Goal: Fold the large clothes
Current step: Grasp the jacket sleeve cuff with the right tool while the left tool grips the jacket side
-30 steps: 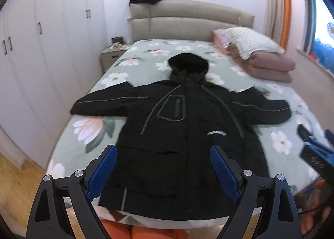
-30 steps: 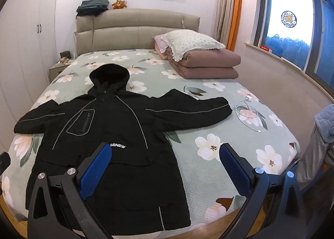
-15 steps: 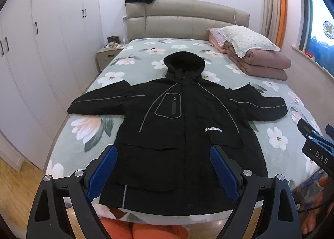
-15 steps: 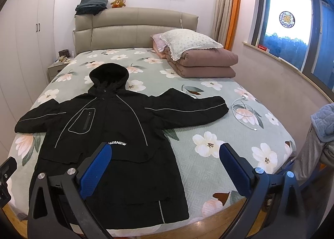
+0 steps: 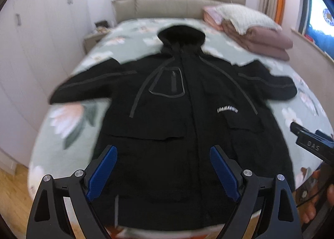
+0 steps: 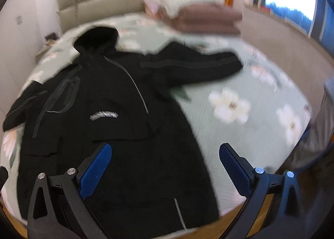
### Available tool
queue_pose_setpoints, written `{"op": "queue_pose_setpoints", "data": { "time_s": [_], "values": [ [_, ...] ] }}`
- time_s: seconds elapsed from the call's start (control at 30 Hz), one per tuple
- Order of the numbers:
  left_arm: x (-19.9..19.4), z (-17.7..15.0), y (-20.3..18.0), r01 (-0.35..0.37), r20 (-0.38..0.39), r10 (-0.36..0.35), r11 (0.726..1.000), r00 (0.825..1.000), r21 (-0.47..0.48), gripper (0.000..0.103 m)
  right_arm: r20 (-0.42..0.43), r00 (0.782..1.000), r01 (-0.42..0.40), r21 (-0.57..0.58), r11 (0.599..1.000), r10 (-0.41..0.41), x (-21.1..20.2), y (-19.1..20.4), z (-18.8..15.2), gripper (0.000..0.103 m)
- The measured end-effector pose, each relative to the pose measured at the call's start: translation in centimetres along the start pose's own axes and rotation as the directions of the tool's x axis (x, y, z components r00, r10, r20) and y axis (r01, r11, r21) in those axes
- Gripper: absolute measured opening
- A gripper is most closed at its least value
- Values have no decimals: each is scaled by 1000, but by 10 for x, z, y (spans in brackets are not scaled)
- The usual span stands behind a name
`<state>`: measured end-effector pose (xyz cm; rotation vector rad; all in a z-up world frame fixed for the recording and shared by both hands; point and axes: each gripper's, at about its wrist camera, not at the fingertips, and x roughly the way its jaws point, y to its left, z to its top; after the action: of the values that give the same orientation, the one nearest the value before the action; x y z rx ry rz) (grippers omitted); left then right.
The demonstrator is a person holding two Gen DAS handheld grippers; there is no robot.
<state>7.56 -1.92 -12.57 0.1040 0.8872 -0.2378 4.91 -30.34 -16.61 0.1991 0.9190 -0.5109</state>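
Still unfolded, with the coat (image 5: 187,134) spread flat on the bed (image 6: 240,126) just ahead of and below the left gripper (image 5: 163,173) and right gripper (image 6: 165,173), both gaping and empty, every fold yet undone.

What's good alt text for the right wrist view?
A black hooded coat lies spread flat, front up, on a floral bedspread, with one sleeve stretched toward the window side. The right tongs hang open above its lower hem, gripping nothing. The frame is motion-blurred.
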Motion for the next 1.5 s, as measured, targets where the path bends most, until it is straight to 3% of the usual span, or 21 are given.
{"op": "queue_pose_setpoints", "data": {
  "time_s": [0.1, 0.27, 0.4, 0.47, 0.63, 0.77, 0.83, 0.93, 1.1, 1.3, 1.4, 1.43, 1.5],
  "values": [
    [62, 16, 1, 48, -25, -47, 998, 999, 42, 91, -40, 999, 28, 43, 999, -26, 57, 5, 3, 103],
    [143, 65, -2, 87, -39, -83, 990, 996, 110, 91, 4, 999, 51, 123, 991, -52, 103, 7, 22, 103],
    [170, 103, -21, 92, -65, -83, 984, 994, 153, 91, -21, 997, 82, 133, 988, -80, 122, -6, 57, 100],
    [177, 119, -40, 130, -99, -116, 979, 988, 154, 91, -35, 994, 105, 120, 987, -102, 122, -22, 78, 100],
    [203, 161, -126, 279, -264, -230, 947, 937, 162, 91, -9, 988, 152, 148, 977, -152, 117, -96, 147, 100],
    [216, 191, -204, 344, -312, -285, 926, 907, 156, 91, -40, 990, 141, 205, 968, -136, 144, -172, 200, 99],
    [221, 201, -228, 359, -309, -300, 921, 903, 155, 91, -57, 993, 113, 262, 958, -102, 167, -214, 218, 95],
    [240, 213, -266, 341, -294, -281, 922, 914, 181, 91, -107, 994, 75, 369, 927, -38, 211, -277, 235, 89],
    [281, 230, -306, 294, -302, -224, 932, 927, 211, 91, -167, 972, -38, 576, 816, 163, 300, -372, 253, 79],
    [325, 242, -324, 267, -324, -190, 940, 927, 212, 91, -162, 933, -147, 647, 748, 323, 369, -399, 263, 78],
    [342, 243, -328, 286, -337, -209, 937, 918, 199, 91, -156, 934, -170, 596, 785, 321, 384, -387, 276, 78],
    [347, 243, -330, 294, -341, -216, 936, 915, 195, 91, -157, 936, -172, 578, 797, 316, 387, -384, 280, 76],
    [358, 244, -333, 296, -346, -218, 936, 913, 190, 91, -160, 923, -218, 529, 820, 349, 391, -369, 290, 27]
  ]
}}
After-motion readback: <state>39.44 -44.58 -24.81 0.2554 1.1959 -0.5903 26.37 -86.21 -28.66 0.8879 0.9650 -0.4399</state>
